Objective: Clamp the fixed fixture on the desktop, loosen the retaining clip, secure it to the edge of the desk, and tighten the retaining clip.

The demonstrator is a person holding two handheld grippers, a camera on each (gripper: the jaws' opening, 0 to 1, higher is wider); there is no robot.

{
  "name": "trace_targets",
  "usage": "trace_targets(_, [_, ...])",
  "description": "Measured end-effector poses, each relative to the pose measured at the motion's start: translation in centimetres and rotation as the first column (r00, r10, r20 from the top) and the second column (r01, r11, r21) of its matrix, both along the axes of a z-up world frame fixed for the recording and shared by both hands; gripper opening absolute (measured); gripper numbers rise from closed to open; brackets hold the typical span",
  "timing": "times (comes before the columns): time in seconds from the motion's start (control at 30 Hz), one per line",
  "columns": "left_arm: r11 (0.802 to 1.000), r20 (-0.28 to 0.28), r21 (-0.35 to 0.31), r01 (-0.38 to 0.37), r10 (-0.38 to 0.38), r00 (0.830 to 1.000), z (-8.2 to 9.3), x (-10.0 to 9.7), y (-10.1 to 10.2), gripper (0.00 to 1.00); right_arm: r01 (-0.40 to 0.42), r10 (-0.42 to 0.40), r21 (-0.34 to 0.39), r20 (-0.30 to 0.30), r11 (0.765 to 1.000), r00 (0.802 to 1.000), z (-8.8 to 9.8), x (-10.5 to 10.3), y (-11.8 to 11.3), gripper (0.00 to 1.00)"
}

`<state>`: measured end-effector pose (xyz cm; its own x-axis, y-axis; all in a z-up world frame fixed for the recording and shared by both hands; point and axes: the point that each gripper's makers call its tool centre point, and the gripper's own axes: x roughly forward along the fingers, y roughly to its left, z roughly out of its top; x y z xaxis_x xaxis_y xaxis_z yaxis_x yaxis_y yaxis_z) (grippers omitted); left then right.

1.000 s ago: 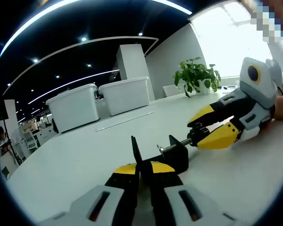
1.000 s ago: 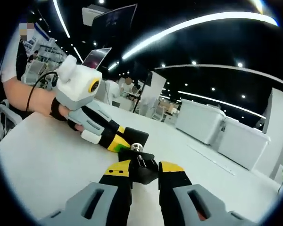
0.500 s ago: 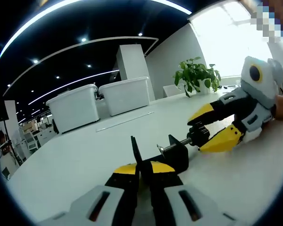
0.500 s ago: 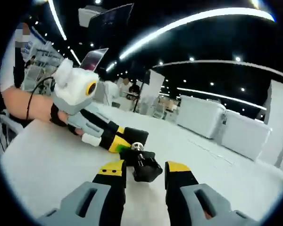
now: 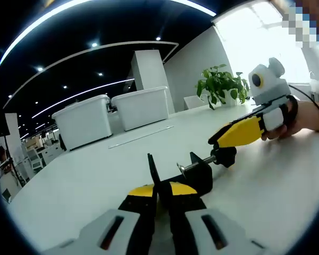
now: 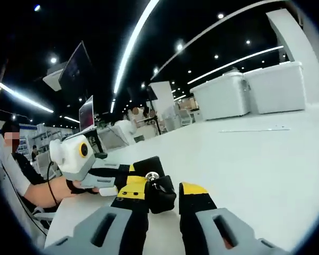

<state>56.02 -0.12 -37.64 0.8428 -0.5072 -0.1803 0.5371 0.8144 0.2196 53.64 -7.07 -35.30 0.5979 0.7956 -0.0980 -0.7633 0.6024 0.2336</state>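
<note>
A black clamp fixture (image 5: 194, 178) lies on the white desktop (image 5: 95, 180). My left gripper (image 5: 162, 188) is shut on its upright frame. A threaded rod runs right from the frame to a black knob (image 5: 226, 155). My right gripper, held by a hand (image 5: 287, 114), reaches in from the right, and its yellow finger (image 5: 239, 133) lies over that knob. In the right gripper view, my right gripper (image 6: 162, 190) is shut on the knob (image 6: 160, 194), with the screw end (image 6: 151, 175) showing just above. Beyond it the left gripper (image 6: 138, 171) holds the far side of the fixture.
Two white lidded bins (image 5: 82, 121) (image 5: 143, 106) stand at the back of the table, with a thin strip (image 5: 141, 137) lying in front of them. A potted plant (image 5: 221, 85) stands at the far right. The person's forearm (image 6: 42, 194) rests at the desk's edge.
My right gripper opened off the knob half a second ago, rolled round it, and is shut on it again. The left gripper and the fixture have stayed put.
</note>
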Motion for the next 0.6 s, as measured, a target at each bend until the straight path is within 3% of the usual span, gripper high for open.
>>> trace_targets(0.17, [1.000, 0.000, 0.000, 0.000, 0.000, 1.000, 0.0, 0.0, 0.0, 0.08, -0.003, 0.003, -0.009, 0.011, 1.000, 1.000, 0.0, -0.3, 0.1, 0.19])
trace_targets(0.37, [1.000, 0.002, -0.001, 0.000, 0.000, 1.000, 0.0, 0.0, 0.0, 0.08, 0.000, 0.008, -0.072, 0.118, 0.997, 0.993, 0.2, -0.5, 0.3, 0.18])
trace_targets(0.43, [1.000, 0.006, -0.001, 0.001, -0.001, 1.000, 0.1, 0.0, 0.0, 0.08, 0.000, 0.022, -0.117, 0.192, 0.993, 0.981, 0.3, -0.8, 0.4, 0.18])
trace_targets(0.53, [1.000, 0.007, -0.001, 0.001, -0.001, 1.000, 0.1, 0.1, 0.0, 0.08, 0.035, 0.050, -0.225, 0.361, 0.974, 0.931, 0.6, -1.3, 0.8, 0.18])
trace_targets(0.6, [1.000, 0.006, 0.000, 0.000, 0.000, 1.000, 0.1, 0.0, 0.0, 0.08, 0.066, 0.057, -0.270, 0.422, 0.961, 0.905, 0.7, -1.4, 1.0, 0.18])
